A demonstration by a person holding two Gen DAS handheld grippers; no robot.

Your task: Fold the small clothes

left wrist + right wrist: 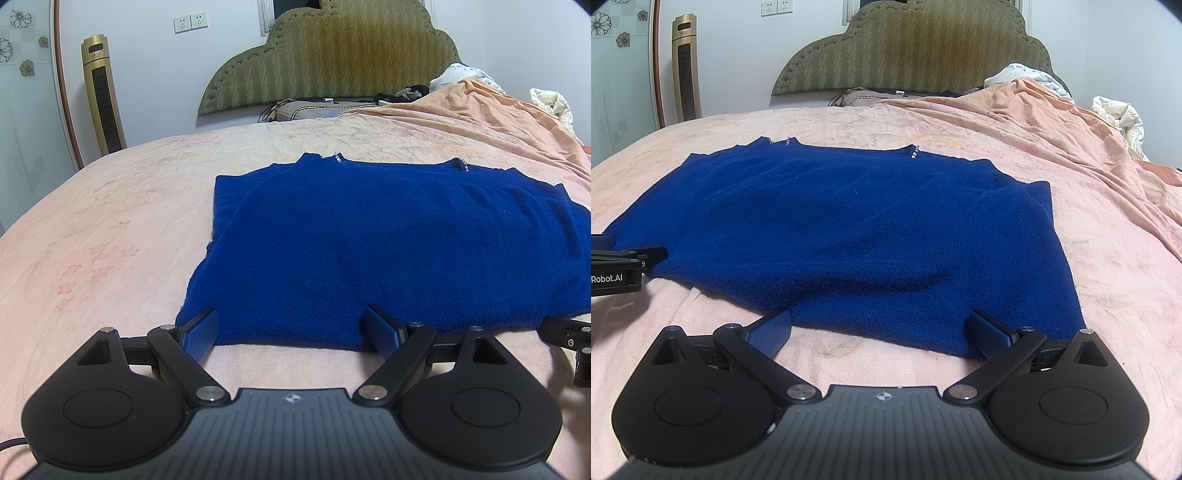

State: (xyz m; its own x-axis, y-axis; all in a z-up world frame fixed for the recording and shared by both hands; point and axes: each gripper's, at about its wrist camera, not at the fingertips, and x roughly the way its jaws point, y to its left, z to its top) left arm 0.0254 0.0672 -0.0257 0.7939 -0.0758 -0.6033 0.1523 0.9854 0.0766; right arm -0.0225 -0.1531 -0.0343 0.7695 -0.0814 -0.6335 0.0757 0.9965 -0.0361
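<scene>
I've got a blue sweater lying flat on the pink bedsheet, neckline with its little beads toward the headboard, bottom hem toward me. It looks partly folded already, with the sleeves tucked in along the sides.

My left gripper sits at the near hem, close to the sweater's left corner. Its jaws are spread wide, with the hem running across the gap between them; both blue pads lie right at the knit edge but are not pinching anything. Released, then.

My right gripper is just the same at the right end of the hem: jaws apart, one pad resting over the fabric's edge near the right corner, the other at the hem's edge, nothing clamped. From this side I can see the left tool poking in at the far left.

Beyond the sweater there's a rumpled orange blanket to the right, and a gold tower fan against the wall.
</scene>
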